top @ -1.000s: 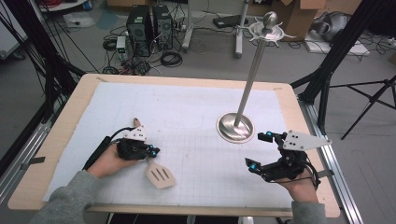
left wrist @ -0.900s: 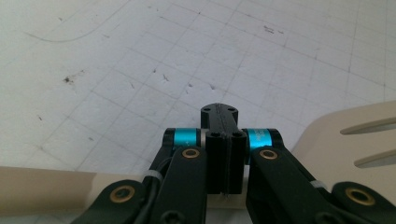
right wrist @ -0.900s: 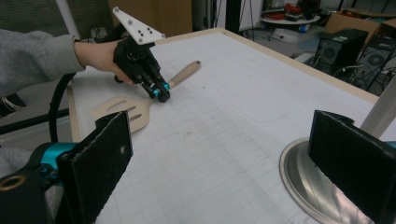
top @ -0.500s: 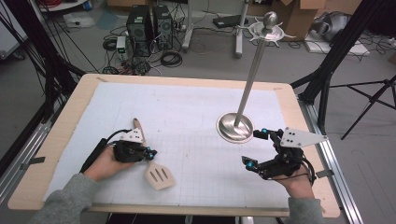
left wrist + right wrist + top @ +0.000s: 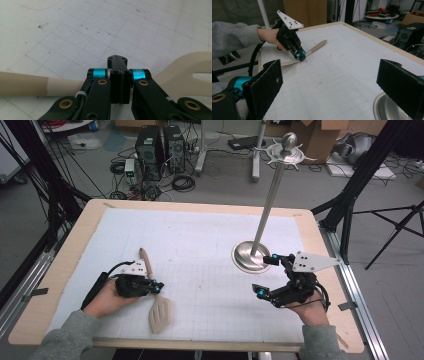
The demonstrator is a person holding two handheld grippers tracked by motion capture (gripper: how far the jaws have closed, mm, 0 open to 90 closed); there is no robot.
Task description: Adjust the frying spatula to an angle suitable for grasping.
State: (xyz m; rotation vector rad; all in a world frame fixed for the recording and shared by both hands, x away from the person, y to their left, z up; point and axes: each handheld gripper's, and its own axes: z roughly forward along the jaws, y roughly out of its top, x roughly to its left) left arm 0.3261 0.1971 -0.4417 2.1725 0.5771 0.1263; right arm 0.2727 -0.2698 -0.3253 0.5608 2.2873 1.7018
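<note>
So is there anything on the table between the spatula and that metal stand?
Nothing visible. The spatula lies at the near left, clamped by the left hand-held gripper; only bare white mat stretches from it to the stand on the right.

No readable text, label or number appears anywhere.

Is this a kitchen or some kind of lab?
Most likely a lab or workshop, not a kitchen. Computer towers and tangled cables sit on the floor, camera stands surround the table, and a gridded mat covers it.
</note>
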